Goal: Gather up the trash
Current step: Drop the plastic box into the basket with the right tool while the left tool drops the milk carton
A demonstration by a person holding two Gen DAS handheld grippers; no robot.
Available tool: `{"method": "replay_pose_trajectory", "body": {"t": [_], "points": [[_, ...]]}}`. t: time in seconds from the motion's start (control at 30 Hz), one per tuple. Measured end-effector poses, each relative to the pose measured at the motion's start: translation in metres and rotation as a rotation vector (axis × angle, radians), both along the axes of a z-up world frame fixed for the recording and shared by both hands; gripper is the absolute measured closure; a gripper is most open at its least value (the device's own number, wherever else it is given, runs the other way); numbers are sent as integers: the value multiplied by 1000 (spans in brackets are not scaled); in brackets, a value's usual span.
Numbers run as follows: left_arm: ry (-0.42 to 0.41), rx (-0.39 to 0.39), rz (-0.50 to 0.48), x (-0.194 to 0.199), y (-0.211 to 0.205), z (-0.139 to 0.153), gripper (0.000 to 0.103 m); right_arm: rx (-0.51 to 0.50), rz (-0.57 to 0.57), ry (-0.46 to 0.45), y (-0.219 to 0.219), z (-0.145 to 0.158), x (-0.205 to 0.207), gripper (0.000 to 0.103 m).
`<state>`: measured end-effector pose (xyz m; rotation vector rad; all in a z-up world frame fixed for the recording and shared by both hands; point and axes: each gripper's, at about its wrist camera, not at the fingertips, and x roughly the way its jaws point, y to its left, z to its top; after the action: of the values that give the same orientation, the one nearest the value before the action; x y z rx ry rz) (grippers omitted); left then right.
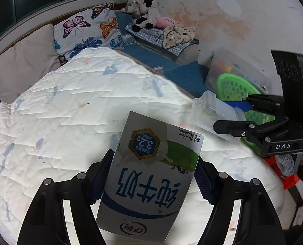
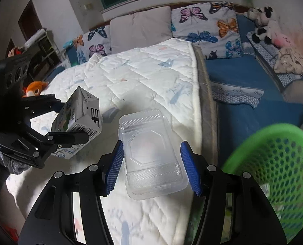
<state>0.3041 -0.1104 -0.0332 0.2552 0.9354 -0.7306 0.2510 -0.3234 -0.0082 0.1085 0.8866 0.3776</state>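
Observation:
A white and blue milk carton (image 1: 149,175) with a green patch hangs above the quilted white bed cover (image 1: 79,102), and my left gripper (image 1: 155,157) is shut on its two sides. The right wrist view shows that same gripper (image 2: 73,120) clamping the carton (image 2: 77,114) at the left. My right gripper (image 2: 152,145) is shut on an empty clear plastic clamshell box (image 2: 151,153), with a blue pad against each long edge. From the left wrist view the box (image 1: 210,108) sits in the right gripper (image 1: 231,112) at the bed's right edge.
A green perforated basket (image 2: 274,163) stands off the bed's right side, beside a clear storage bin (image 1: 233,67). Butterfly pillows (image 2: 204,26) line the head of the bed. Plush toys (image 1: 145,14) lie on the blue mattress beyond, and an orange plush (image 2: 35,88) lies at the left.

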Motion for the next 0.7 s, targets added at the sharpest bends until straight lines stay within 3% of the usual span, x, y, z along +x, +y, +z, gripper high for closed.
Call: {"method": "replay_pose_trajectory", "body": {"t": [0.7], "points": [[5,-106,-108,-53,-108,29,32,8,-287,31,-121,-10,-72,45]]}}
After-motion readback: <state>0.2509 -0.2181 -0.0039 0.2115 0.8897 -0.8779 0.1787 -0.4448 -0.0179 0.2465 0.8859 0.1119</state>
